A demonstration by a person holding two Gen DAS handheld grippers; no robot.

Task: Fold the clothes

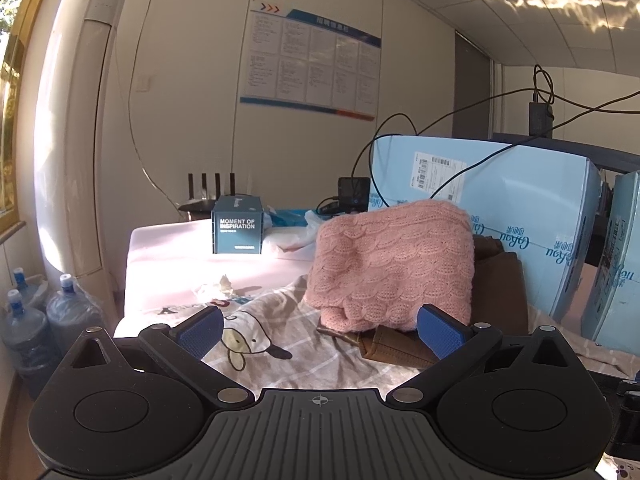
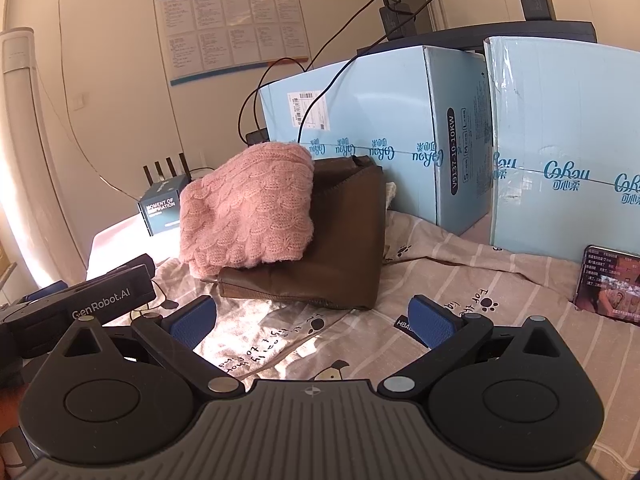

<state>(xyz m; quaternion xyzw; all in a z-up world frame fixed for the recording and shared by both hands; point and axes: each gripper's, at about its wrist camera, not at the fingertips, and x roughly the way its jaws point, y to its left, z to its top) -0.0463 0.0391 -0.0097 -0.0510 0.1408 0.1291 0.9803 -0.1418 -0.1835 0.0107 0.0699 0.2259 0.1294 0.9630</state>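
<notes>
Hovering with both tools spread and empty, I hold the left tool (image 1: 320, 330) and right tool (image 2: 312, 320) just short of the pink sweater (image 2: 248, 208), which rests folded atop brown clothes (image 2: 340, 248) directly ahead, nearer my left.

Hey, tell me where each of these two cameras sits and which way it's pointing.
Left wrist: on the left gripper, low over the printed sheet, facing the folded pink knitted sweater; own open blue-padded fingers show.
Right wrist: on the right gripper, facing the folded brown garment under the sweater; open fingers and the left gripper's body show.
Shared: sweater, pale blue cartons, wall notice board.
</notes>
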